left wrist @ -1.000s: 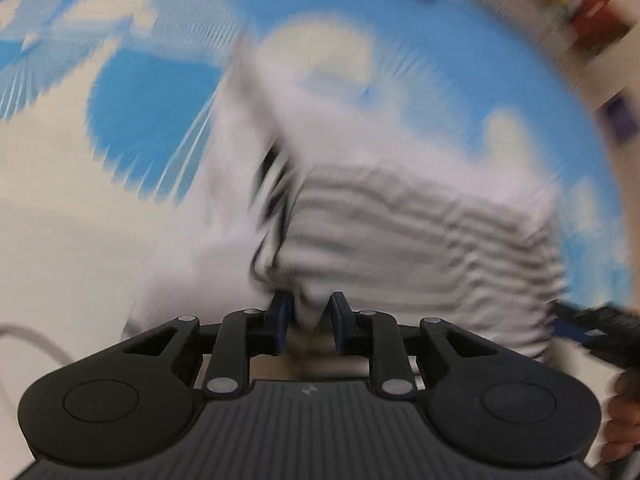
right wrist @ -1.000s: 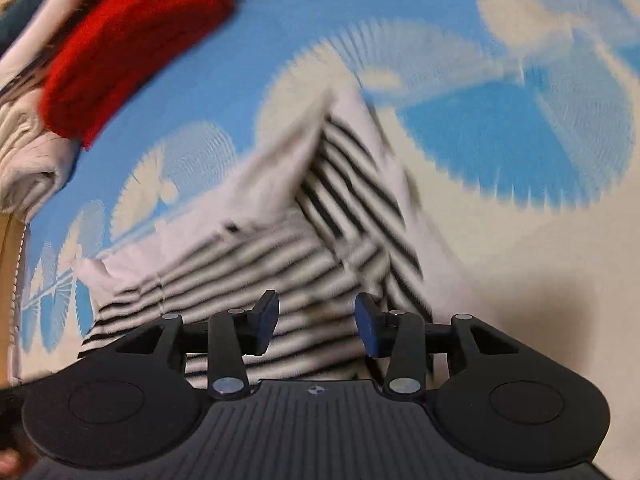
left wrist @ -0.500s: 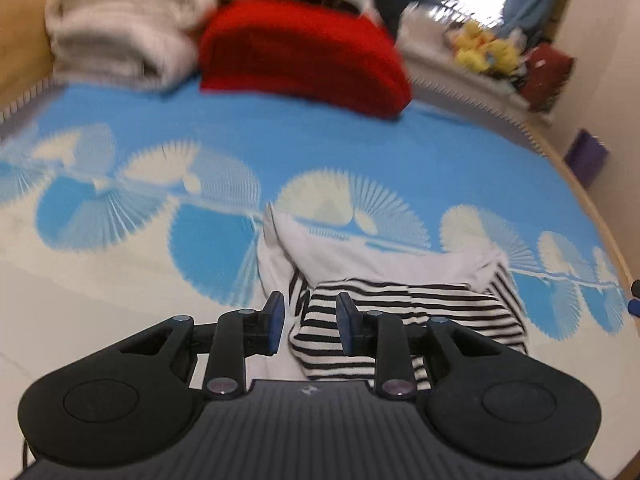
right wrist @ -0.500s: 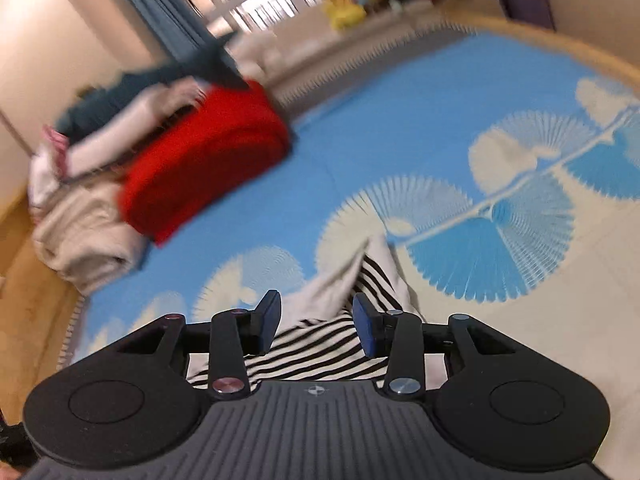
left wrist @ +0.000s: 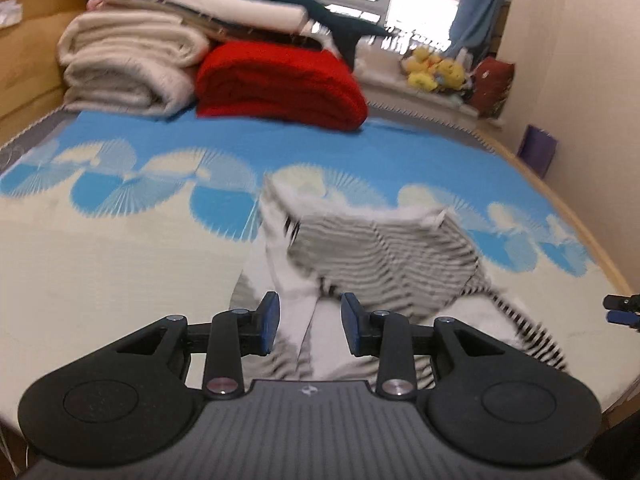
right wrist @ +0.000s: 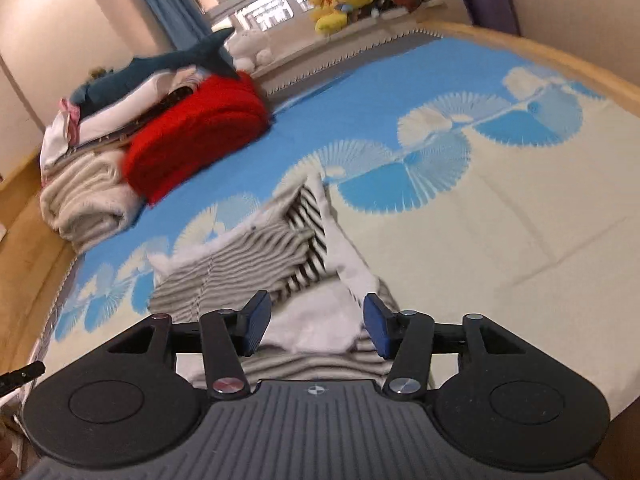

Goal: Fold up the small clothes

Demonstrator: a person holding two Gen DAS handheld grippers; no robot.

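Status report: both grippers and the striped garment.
Left gripper and right gripper open, jaws just widened, holding nothing. Striped garment lies rumpled on the bedspread. Nothing in the way.

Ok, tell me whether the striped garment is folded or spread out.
Partly folded: the striped garment lies on the bed sheet with its white inside turned over the stripes, rumpled, not a neat finished fold.

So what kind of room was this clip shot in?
Most likely a bedroom. The striped garment lies on a bed with a blue and cream fan-patterned cover, folded blankets stacked at its far end, and plush toys on the windowsill.
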